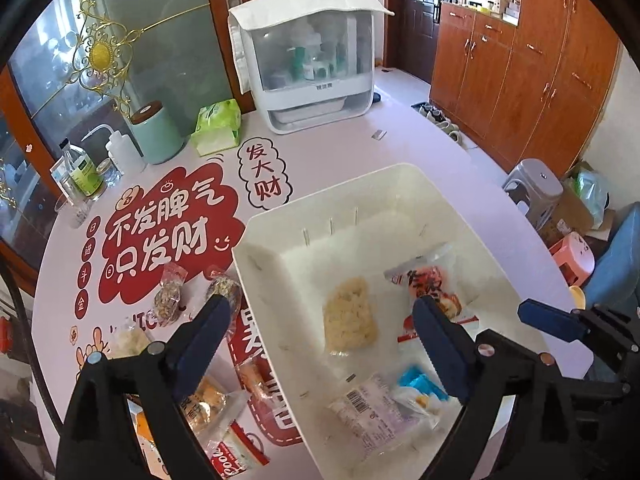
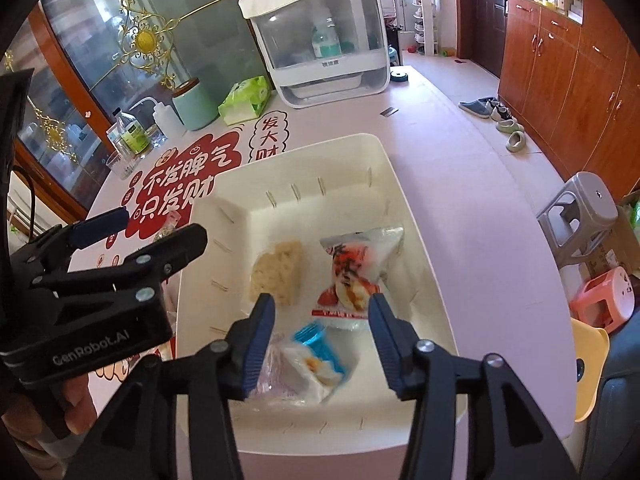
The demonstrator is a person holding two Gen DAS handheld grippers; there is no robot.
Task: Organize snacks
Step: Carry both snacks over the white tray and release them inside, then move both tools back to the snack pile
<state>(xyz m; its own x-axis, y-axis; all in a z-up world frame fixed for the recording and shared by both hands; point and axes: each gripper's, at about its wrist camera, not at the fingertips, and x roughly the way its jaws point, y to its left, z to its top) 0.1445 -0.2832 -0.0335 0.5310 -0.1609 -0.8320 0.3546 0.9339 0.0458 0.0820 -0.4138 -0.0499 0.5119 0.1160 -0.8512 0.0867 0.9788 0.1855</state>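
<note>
Left wrist view: the left gripper (image 1: pixel 322 324) hangs released and empty over the white bin (image 1: pixel 404 176); loose snacks (image 1: pixel 170 298) lie at lower left, nearer this hand.

Right wrist view: the right gripper (image 2: pixel 322 320) is released above the binned packets (image 2: pixel 354 272).

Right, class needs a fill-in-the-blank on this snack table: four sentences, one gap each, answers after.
1. The pale noodle block lies inside the white ____.
2. The mint green canister has a ____ lid.
3. The blue-and-white packet lies in the bin nearest the ____ tool.
4. The jaws of the left tool stand ____, gripping nothing.

Answers: bin; brown; right; open
</note>
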